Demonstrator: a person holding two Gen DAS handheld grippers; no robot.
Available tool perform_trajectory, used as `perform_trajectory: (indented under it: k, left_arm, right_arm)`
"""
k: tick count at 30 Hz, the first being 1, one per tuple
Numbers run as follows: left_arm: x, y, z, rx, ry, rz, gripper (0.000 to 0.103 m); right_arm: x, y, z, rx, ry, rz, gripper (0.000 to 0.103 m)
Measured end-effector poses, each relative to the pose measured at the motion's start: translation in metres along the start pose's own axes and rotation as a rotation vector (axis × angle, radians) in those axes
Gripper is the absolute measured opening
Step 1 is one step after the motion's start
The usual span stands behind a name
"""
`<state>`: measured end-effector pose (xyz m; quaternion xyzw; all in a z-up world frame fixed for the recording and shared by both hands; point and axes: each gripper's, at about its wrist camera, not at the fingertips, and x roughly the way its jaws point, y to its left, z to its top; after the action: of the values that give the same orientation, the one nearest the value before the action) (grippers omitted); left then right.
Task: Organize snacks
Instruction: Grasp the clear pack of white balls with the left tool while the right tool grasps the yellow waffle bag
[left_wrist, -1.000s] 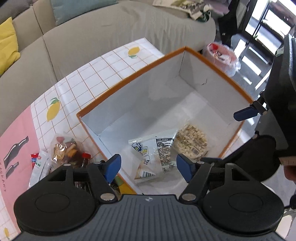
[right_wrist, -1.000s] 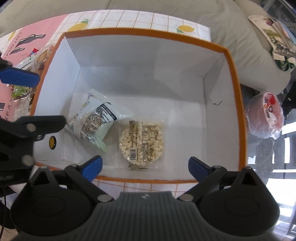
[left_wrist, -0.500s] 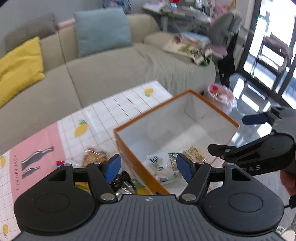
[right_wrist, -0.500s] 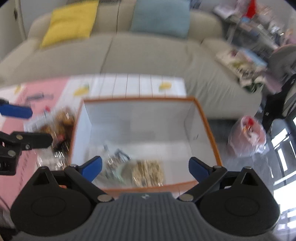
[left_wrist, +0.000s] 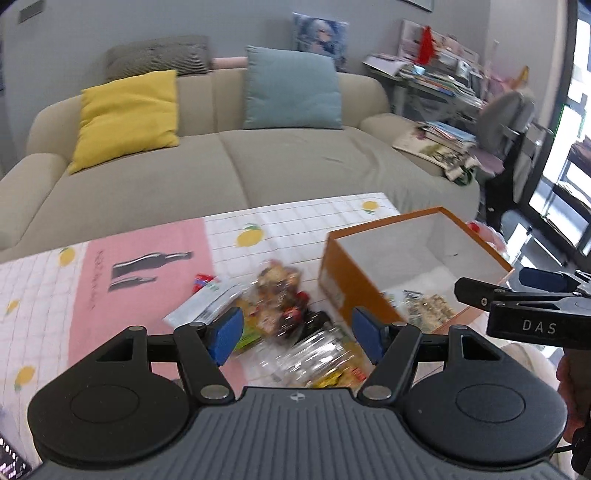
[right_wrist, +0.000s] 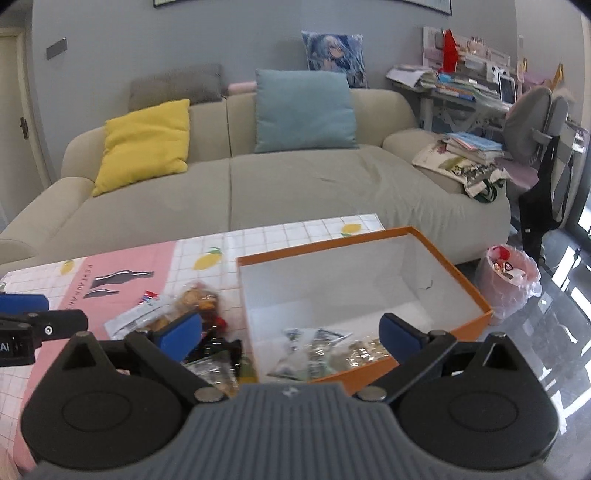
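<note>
On the table, left view: my left gripper hangs spread wide over the loose snack pile, pinching nothing; the orange box stands just right of the pile.
Left view only: a hand at the right edge.
Right view: my right gripper is spread wide too, empty.
Right view only: a pink bin bag on the floor beside the box.
Box contents: two snack packets on its white floor.

A box stands at the table's right end, two packets lying inside near its front wall; a snack heap lies just left of it, a sofa behind the table's far edge
</note>
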<state>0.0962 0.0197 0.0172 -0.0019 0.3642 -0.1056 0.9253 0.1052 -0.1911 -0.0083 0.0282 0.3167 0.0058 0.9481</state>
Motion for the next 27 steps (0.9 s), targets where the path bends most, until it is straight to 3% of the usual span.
perform_trajectory:
  k: [8, 17, 21, 27]
  left_arm:
    - [-0.009, 0.025, -0.044, -0.017, 0.036, 0.012, 0.077]
    - [0.015, 0.031, -0.074, 0.016, 0.103, -0.015, 0.072]
    - [0.032, 0.030, -0.079, 0.040, 0.117, -0.060, 0.072]
    - [0.062, 0.018, -0.078, 0.162, 0.128, -0.112, 0.075]
  right_arm:
    - [-0.007, 0.034, -0.039, -0.025, 0.017, 0.054, 0.100]
    - [0.021, 0.067, -0.079, -0.149, 0.085, 0.099, 0.098]
    - [0.039, 0.063, -0.086, -0.144, 0.151, 0.084, 0.091]
    - [0.068, 0.051, -0.085, -0.047, 0.241, 0.053, 0.079]
